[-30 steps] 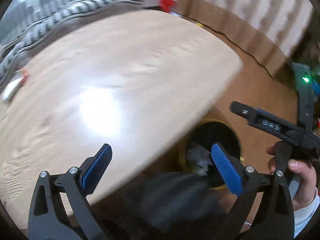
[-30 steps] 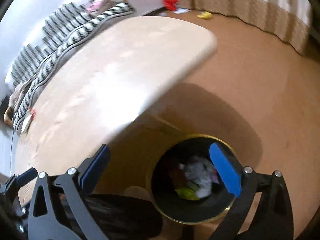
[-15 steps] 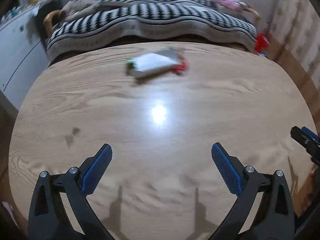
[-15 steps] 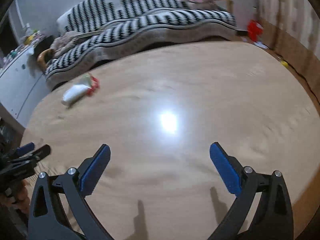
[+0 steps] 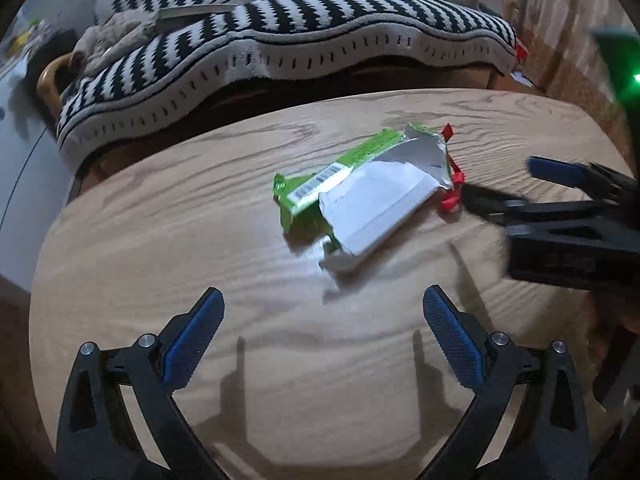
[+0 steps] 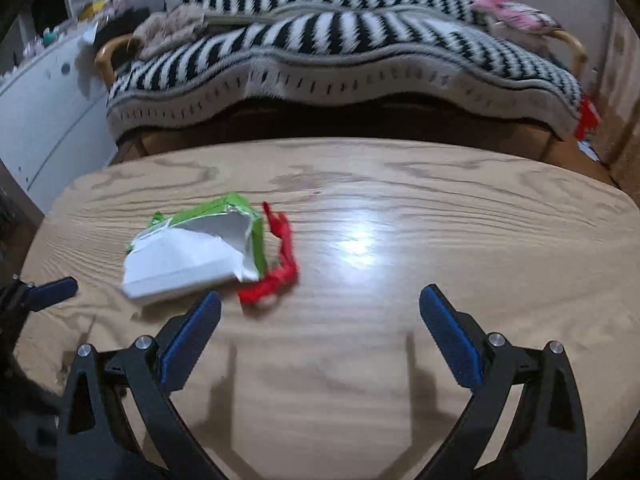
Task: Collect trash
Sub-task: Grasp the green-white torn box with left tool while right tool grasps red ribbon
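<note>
Ahead, the wooden table holds a torn green-and-white carton at twelve o'clock, with what looks like a red scrap touching it. My left gripper and right gripper gape empty; both pieces remain uncollected.

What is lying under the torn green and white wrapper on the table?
The torn wrapper lies on the bare wooden table. A red strip pokes out at its edge. Whatever else sits beneath is covered.
</note>
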`<state>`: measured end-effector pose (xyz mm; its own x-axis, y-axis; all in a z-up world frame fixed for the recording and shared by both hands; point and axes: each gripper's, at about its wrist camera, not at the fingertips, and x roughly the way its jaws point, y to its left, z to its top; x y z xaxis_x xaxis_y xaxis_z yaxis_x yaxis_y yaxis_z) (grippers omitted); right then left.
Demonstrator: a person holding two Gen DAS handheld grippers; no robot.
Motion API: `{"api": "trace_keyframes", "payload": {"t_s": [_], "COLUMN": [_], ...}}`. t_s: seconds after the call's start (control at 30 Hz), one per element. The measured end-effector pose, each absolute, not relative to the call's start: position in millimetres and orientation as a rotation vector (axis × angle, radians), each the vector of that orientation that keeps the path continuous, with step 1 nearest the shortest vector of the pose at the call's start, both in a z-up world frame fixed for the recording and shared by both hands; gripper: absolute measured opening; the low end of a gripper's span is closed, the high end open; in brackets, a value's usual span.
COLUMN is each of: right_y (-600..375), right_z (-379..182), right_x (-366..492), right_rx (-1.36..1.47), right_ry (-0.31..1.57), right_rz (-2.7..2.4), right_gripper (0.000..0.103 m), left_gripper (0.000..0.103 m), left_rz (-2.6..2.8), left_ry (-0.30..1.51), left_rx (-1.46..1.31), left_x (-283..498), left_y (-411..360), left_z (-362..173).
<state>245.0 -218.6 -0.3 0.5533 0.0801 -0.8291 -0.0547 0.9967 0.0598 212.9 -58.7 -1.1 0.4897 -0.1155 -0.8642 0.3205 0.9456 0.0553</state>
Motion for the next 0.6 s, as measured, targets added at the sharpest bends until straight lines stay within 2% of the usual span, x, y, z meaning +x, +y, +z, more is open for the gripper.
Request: {"api": "trace_keyframes", "payload": {"t_s": [0.6], "right_y": [-246.8], "right_z": [-18.9], "right_x": [284.0], "right_rx": [-0.035], "right_ry": [0.952], "right_rz": [0.077], "right_gripper": [0.098], "left_gripper": [0.097], "left_rz": [-0.340], "left_ry": [0.981], "left_rx": [0.395], "left_x": [278.3], "left_y": [-111.0], "left_z": [-21.1]}}
